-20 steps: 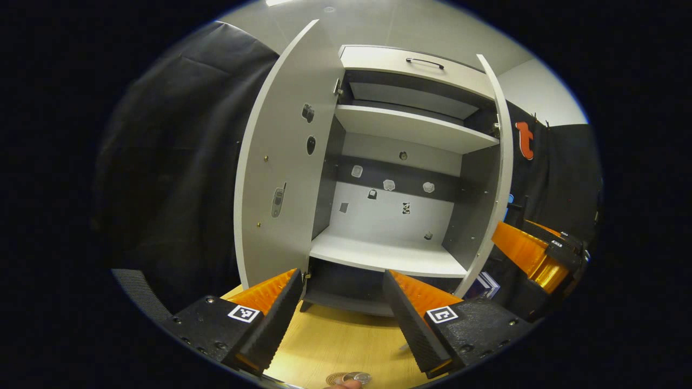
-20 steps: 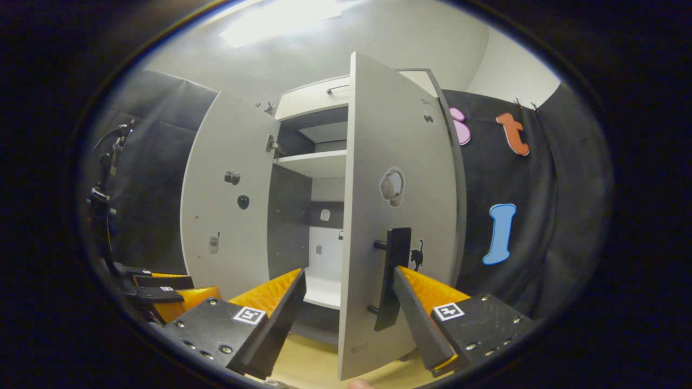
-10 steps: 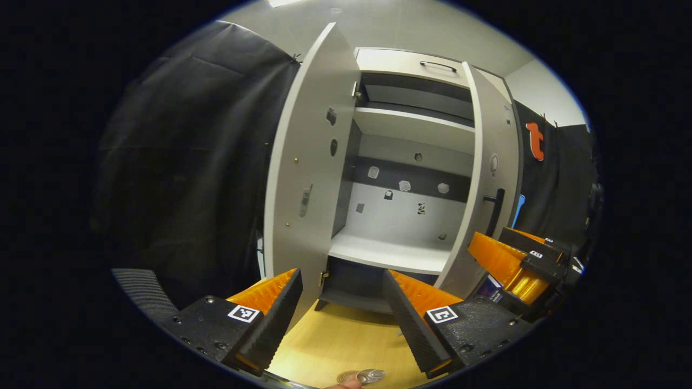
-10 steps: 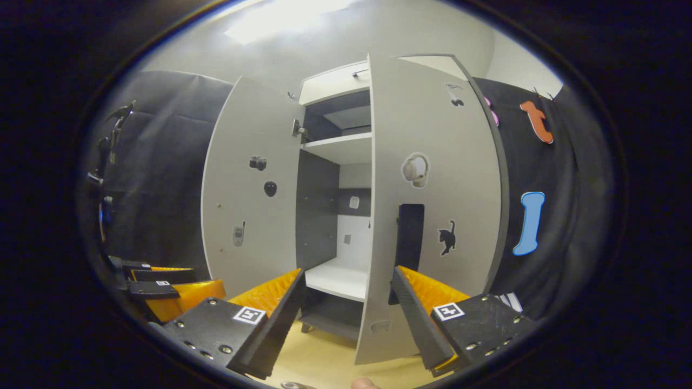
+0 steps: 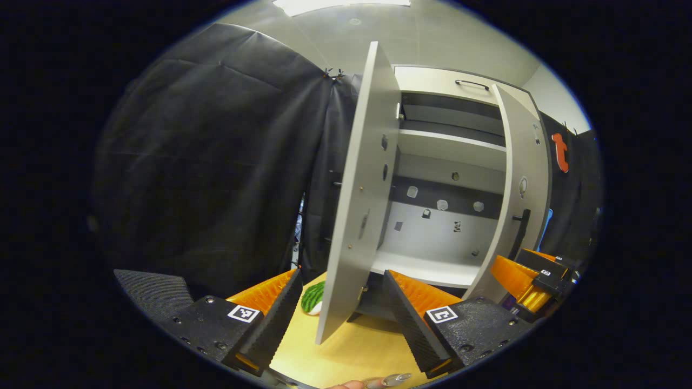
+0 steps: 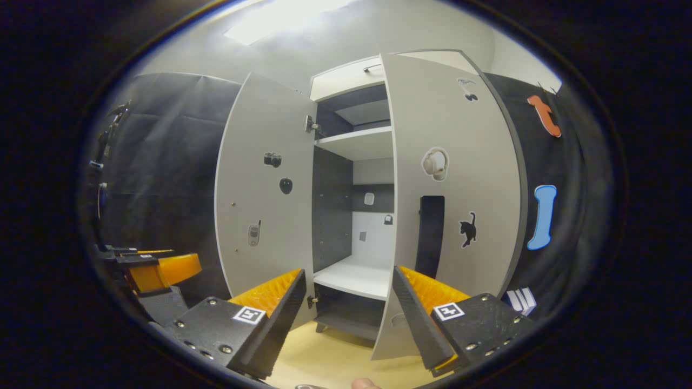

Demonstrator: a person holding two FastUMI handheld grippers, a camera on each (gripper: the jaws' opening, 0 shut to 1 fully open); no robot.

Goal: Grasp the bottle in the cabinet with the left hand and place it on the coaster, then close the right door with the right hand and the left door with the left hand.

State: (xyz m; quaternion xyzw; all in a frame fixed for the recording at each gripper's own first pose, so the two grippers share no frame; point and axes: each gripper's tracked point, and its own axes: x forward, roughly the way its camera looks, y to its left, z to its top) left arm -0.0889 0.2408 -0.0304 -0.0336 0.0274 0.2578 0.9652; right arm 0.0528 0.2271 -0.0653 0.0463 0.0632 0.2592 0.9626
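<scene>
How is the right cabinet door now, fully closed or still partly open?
Partly open. In the right gripper view, the right door stands angled off the cabinet, and the shelf shows in the gap beside its edge.

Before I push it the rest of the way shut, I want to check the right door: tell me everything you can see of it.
The right door is a tall, flat, pale grey panel, matte like laminate, part-way closed. A dark vertical handle stands out from its outer face among small stickers, one a black cat. The right gripper sits open below it; its right finger overlaps the door's lower part, though contact is unclear.
</scene>
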